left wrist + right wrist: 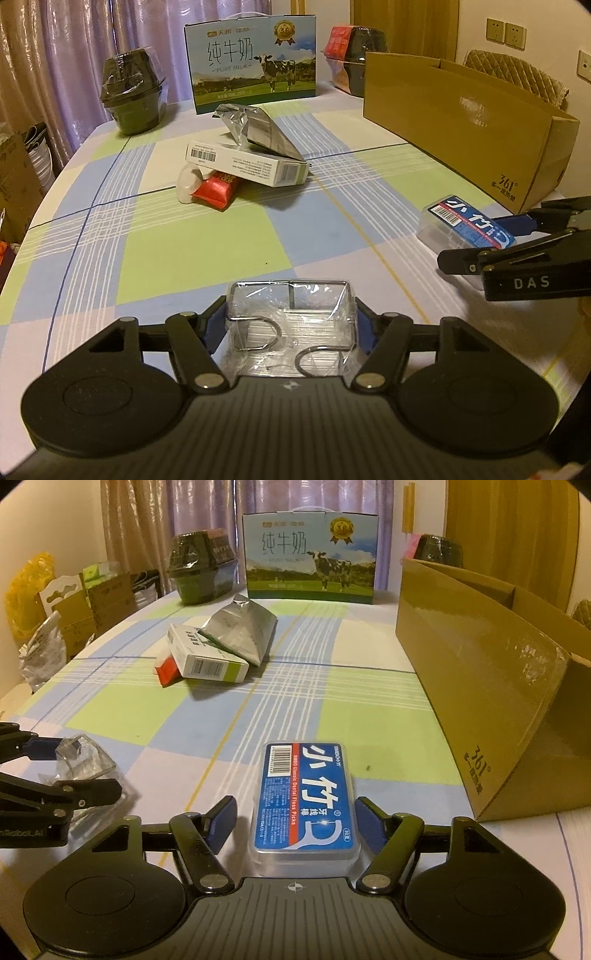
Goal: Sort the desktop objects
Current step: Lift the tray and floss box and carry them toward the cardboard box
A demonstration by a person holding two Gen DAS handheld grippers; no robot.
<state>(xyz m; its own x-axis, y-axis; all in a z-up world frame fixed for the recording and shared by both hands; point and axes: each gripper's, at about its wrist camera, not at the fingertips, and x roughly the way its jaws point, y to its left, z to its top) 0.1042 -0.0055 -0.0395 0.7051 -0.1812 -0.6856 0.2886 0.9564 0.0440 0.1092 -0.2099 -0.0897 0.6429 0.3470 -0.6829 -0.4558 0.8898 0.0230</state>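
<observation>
The left tongs [291,325] are clamped on a clear plastic box [291,314] wrapped in film, its blue pads pressing both side walls; metal rings show through the clear walls. The right tongs [293,821] stand spread around a flat clear case with a blue dental floss pick label [304,797]: the right pad sits just at the case's edge, the left pad apart from it. The case lies on the checked surface [369,709].

In the right wrist view, an open brown cardboard carton [480,686] stands at 2 o'clock of the case; its inside is hidden. At 11 o'clock lies a heap: a white box with barcode [207,657], a silver foil pouch [240,631] leaning on it, a red packet [168,672] beneath. At 12 o'clock, far back, stands a milk carton with a cow [310,557], with dark film-wrapped tubs [199,568] at its left.
</observation>
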